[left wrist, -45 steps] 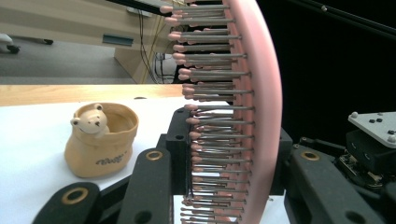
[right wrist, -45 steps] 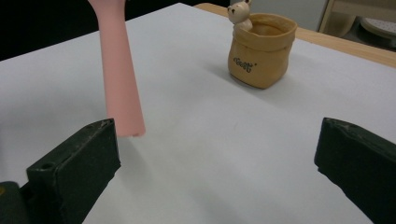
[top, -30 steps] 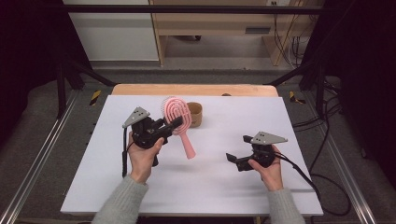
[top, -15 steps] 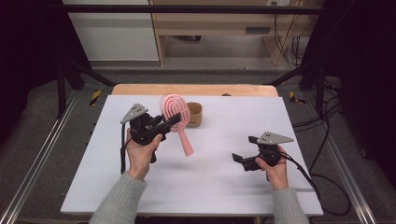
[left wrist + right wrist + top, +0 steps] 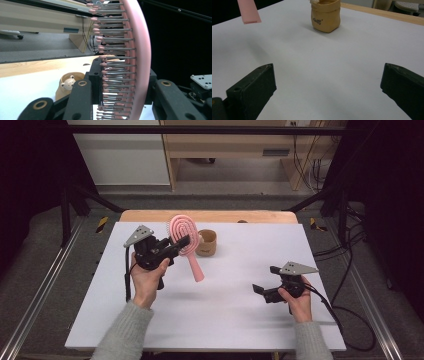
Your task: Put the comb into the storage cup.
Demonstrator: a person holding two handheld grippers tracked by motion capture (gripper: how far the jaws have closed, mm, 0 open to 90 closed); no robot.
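A pink hairbrush (image 5: 181,231) with an oval head of bristles is held up off the white table (image 5: 225,315). My left gripper (image 5: 176,245) is shut on its head, and the handle hangs down to the right. In the left gripper view the bristles (image 5: 117,62) lie between the two black jaws. A small tan cup (image 5: 206,243) with a bear figure stands just behind the brush. My right gripper (image 5: 265,279) rests low at the right of the table, open, with nothing between its fingers (image 5: 252,87). From there the cup (image 5: 325,15) and the brush handle's tip (image 5: 249,11) lie ahead.
A wooden strip (image 5: 210,216) runs along the table's far edge. Metal rails (image 5: 35,295) flank both sides. A black cable (image 5: 345,315) trails from the right gripper off the table's right edge. Wooden furniture (image 5: 235,150) stands beyond on the floor.
The left hand has carried the brush slightly left and up. The right hand has drifted a little to the right. Both grips are unchanged.
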